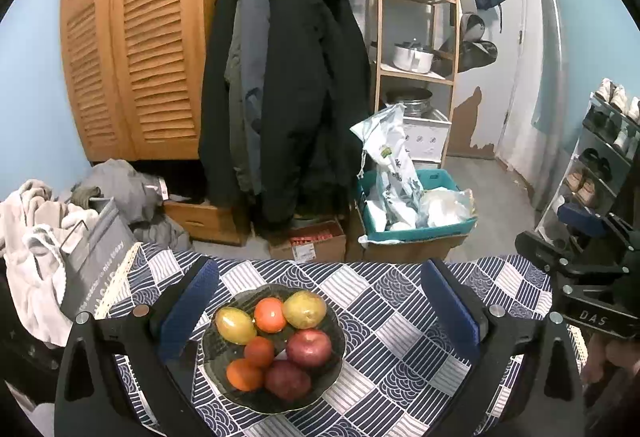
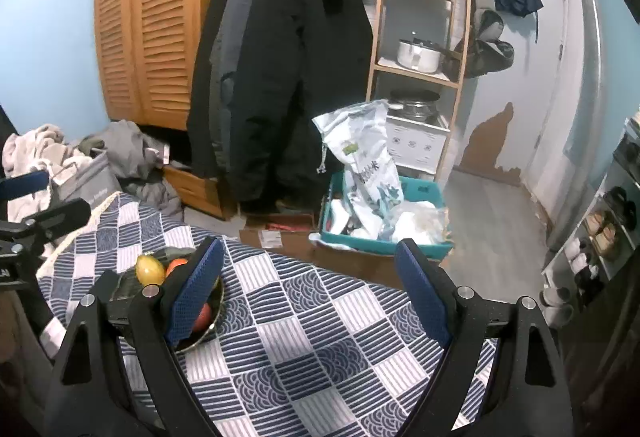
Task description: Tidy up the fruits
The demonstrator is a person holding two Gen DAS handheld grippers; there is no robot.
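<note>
Fruit fills a dark plate (image 1: 334, 351) on the bench (image 1: 400, 317), which wears a blue and white patterned cloth: two yellow-green mangoes (image 1: 235, 325), three oranges (image 1: 270, 314) and two red apples (image 1: 309, 347). Left gripper (image 1: 318, 311) hangs above the plate, its blue-padded fingers (image 1: 188, 311) wide apart and empty. Right gripper (image 2: 306, 291), fingers also spread and empty, is over bare cloth beside the plate.
</note>
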